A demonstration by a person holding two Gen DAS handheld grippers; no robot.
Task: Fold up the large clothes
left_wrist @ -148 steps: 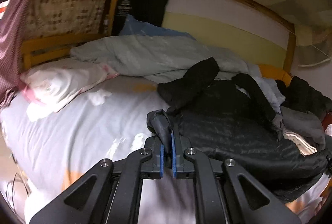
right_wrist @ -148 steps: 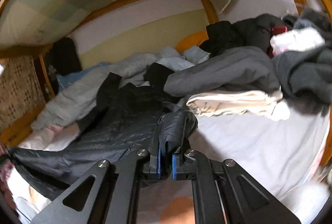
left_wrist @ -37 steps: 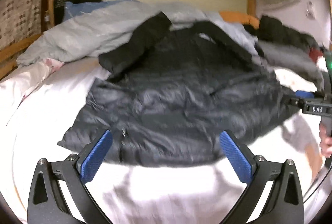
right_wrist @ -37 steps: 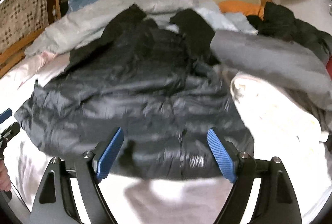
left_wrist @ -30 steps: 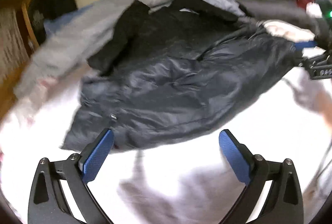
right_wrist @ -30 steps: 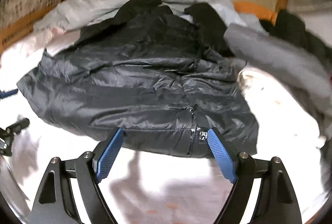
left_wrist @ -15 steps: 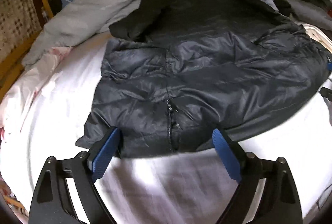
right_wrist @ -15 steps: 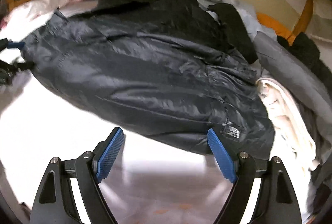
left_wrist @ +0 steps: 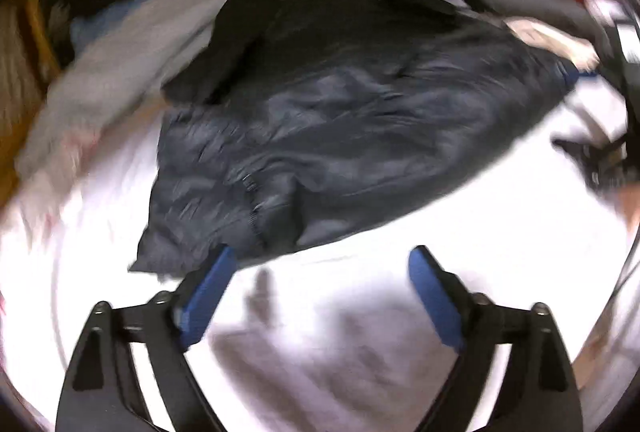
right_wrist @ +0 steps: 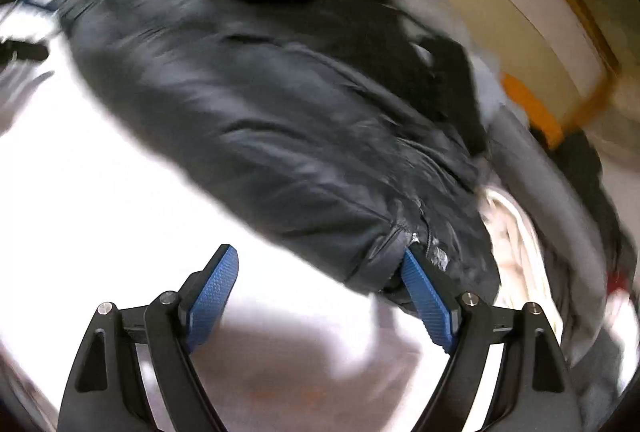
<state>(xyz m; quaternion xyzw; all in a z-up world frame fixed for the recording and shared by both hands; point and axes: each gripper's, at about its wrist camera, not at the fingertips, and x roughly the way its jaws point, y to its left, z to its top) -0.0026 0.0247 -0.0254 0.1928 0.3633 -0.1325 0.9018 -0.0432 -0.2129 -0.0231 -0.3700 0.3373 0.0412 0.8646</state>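
Left view: your left claw (left_wrist: 320, 296) gapes wide at the hem of the jacket (left_wrist: 340, 120), spread on the bed (left_wrist: 400, 252). Right view: your right claw (right_wrist: 320, 296) also gapes, one pad at the zipper corner. Pinch thinly and the slick shell may slip free.

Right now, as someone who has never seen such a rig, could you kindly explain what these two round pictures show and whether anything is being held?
Each picture comes from a fisheye camera fixed on hand-held tongs, looking forward along their two blue-padded fingers. A person carries one pair in each hand; there is no robot arm. The left tongs and the right tongs are both open and hold nothing. Ahead lies a dark jacket spread on the white bed sheet, zip at its near hem. The right tongs' right-hand finger meets that hem. More clothes are piled at the side. Both pictures are blurred.
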